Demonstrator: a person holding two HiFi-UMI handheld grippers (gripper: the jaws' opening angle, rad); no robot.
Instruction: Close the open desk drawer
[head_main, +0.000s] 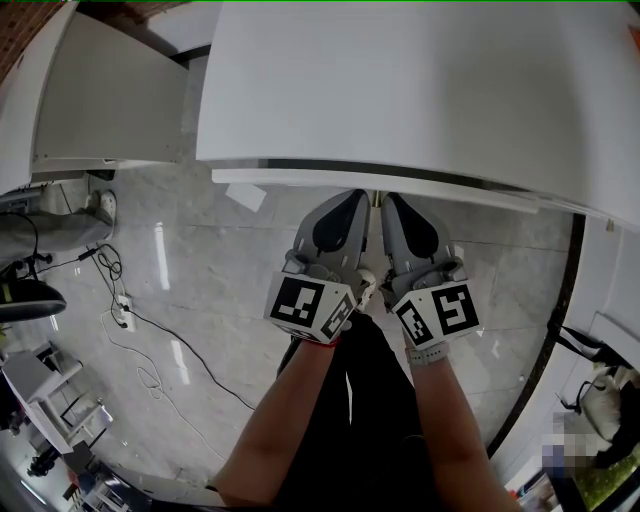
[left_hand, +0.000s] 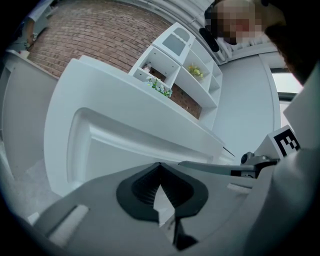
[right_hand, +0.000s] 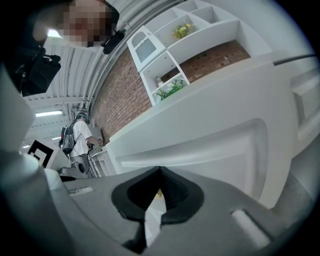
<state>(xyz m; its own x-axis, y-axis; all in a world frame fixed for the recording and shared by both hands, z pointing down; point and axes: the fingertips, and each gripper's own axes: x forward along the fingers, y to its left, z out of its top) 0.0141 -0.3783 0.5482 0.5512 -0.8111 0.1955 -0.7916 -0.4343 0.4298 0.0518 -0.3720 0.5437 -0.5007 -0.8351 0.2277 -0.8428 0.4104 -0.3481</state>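
A white desk top (head_main: 420, 90) fills the upper head view. Under its front edge a narrow white strip, the drawer front (head_main: 440, 187), shows. Both gripper views look up at that white front with its recessed panel (left_hand: 125, 145) (right_hand: 210, 145). My left gripper (head_main: 352, 197) and right gripper (head_main: 393, 200) are side by side, with their tips at the drawer front. Whether they touch it I cannot tell. Each gripper's jaws are shut, left gripper (left_hand: 160, 166) and right gripper (right_hand: 160, 170), with nothing between them. How far the drawer stands out I cannot tell.
A second white desk (head_main: 100, 100) stands at the left. Black cables (head_main: 135, 325) trail over the grey marble floor. A dark curved strip (head_main: 558, 320) runs along the right. White wall shelves with plants (left_hand: 192, 70) hang on a brick wall. A person (right_hand: 80, 134) stands far back.
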